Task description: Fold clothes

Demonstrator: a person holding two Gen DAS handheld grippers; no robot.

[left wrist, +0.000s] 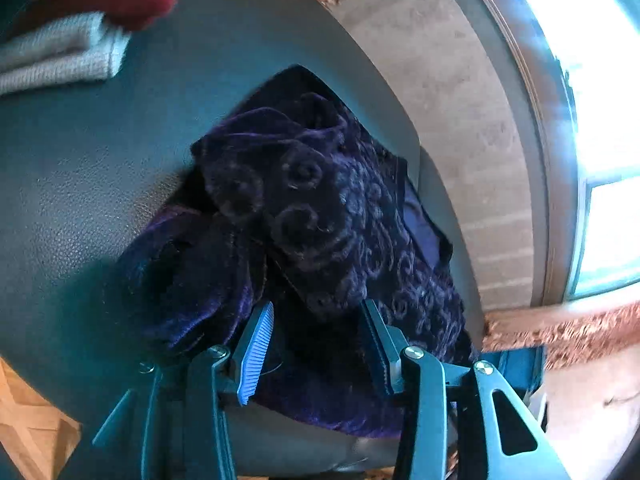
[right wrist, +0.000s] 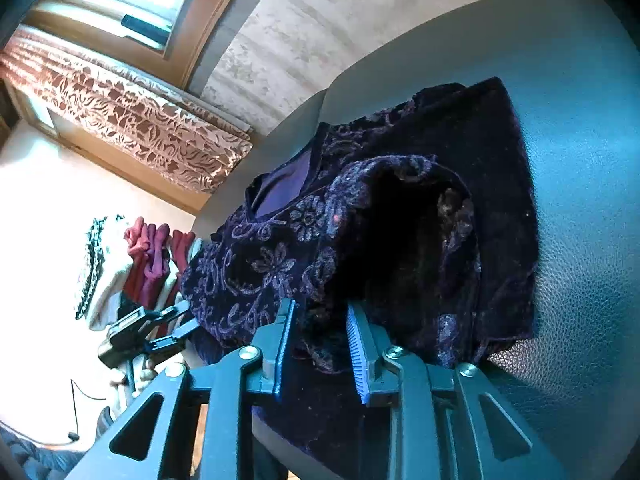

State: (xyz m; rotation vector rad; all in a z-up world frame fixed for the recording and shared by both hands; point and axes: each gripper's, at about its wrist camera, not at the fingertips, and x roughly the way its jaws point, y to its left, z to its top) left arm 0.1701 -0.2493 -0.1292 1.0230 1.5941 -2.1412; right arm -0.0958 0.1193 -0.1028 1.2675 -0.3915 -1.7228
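A dark purple velvet garment (left wrist: 304,208) with a raised floral pattern lies bunched and partly folded on a grey-teal leather surface (left wrist: 80,200). My left gripper (left wrist: 318,322) stands open at the garment's near edge. A hump of the cloth rises between its blue ribbed pads without being pinched. In the right wrist view the same garment (right wrist: 400,220) shows its neckline at the left and a sleeve folded over the middle. My right gripper (right wrist: 320,326) is at the near hem. Its jaws stand a little apart, the cloth lies loose between them, and the ribbed pad is bare.
Folded white and red clothes (left wrist: 60,44) are stacked at the far left of the surface. A pile of red and white garments (right wrist: 136,264) lies beyond the leather surface (right wrist: 580,200). A patterned curtain (right wrist: 132,120), a window and a pale wall stand behind. Wooden floor (left wrist: 32,432) shows below.
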